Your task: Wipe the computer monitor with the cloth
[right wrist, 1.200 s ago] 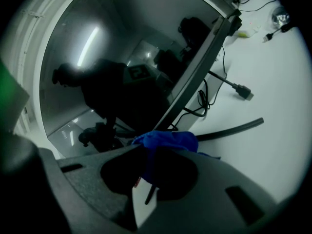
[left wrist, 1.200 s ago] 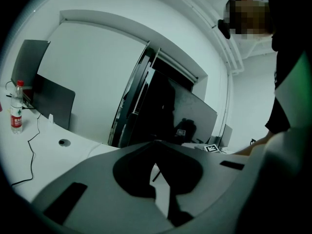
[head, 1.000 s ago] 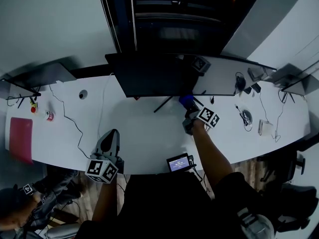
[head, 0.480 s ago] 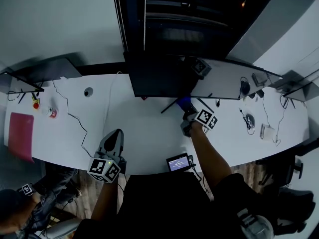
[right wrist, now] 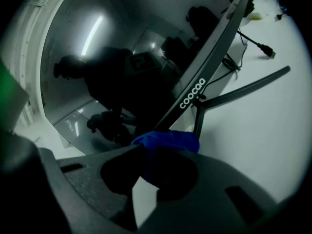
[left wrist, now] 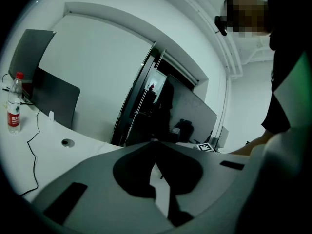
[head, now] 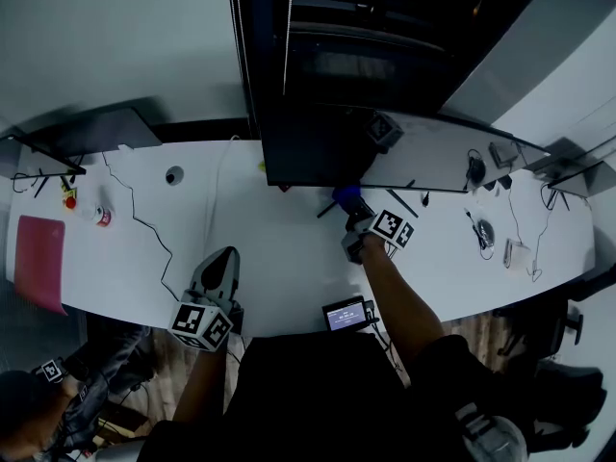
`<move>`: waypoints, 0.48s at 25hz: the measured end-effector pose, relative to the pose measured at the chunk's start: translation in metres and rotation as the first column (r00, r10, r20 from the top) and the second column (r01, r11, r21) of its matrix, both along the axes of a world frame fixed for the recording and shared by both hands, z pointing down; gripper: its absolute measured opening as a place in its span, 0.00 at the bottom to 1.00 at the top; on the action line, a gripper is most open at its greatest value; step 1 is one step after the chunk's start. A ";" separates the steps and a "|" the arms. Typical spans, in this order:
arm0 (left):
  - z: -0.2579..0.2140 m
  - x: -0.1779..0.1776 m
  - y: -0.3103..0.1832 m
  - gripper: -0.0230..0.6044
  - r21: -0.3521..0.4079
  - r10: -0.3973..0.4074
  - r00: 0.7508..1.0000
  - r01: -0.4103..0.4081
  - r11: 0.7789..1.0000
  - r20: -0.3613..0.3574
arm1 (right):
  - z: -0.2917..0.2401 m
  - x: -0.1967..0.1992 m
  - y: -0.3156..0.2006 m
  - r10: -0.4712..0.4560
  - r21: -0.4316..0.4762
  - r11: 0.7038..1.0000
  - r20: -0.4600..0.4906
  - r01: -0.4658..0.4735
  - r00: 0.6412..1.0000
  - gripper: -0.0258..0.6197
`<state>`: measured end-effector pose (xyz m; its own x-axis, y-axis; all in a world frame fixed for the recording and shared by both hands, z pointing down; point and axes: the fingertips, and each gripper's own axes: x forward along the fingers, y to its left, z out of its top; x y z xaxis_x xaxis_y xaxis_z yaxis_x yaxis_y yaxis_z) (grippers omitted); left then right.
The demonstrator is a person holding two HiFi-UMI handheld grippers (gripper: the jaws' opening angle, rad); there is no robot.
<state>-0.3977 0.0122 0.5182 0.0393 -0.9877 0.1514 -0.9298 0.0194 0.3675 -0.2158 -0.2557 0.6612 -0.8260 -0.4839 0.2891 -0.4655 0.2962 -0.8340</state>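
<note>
Nearest me, a small screen device (head: 346, 314) sits at the near edge of the desk (head: 279, 258), behind both sets of jaws.

On my left gripper (left wrist: 154, 145) the jaws are drawn together with the tips meeting. Only a thin slit of white desk shows behind them, and nothing is caught between. From the head view that left gripper (head: 223, 261) hangs over the desk's near edge, tips pointing toward the monitor (head: 318, 152) and well apart from it. Off to the left of these jaws, farther out, stands a bottle (left wrist: 13, 107) with a red cap.

My right gripper (right wrist: 146, 152) is clamped on the blue cloth (right wrist: 168, 141). The jaws pinch it, and a bunched wad sticks out past the tips. Just ahead of the tips, the wad sits at the lower bezel of the monitor (right wrist: 122, 77), beside where the stand (right wrist: 243, 87) joins it. I can't quite make out from here whether cloth and bezel actually touch. The stand's leg runs off to the right of the jaws across the desk.

In the head view the right gripper (head: 356, 212) is reached forward, with the cloth (head: 345, 193) at its tips right under the monitor's lower edge. Beyond the jaws, the dark screen shows only dim reflections.
</note>
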 end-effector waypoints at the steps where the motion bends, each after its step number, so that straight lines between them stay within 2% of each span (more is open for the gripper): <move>1: 0.000 -0.001 0.000 0.03 -0.001 0.002 1.000 -0.002 1.000 0.000 | 0.000 -0.003 0.001 -0.004 0.000 1.000 0.001 0.004 1.000 0.14; 12: 0.003 -0.016 0.012 0.03 0.000 -0.005 1.000 0.005 1.000 -0.006 | -0.001 -0.049 0.022 -0.064 -0.006 0.998 0.013 0.064 0.998 0.14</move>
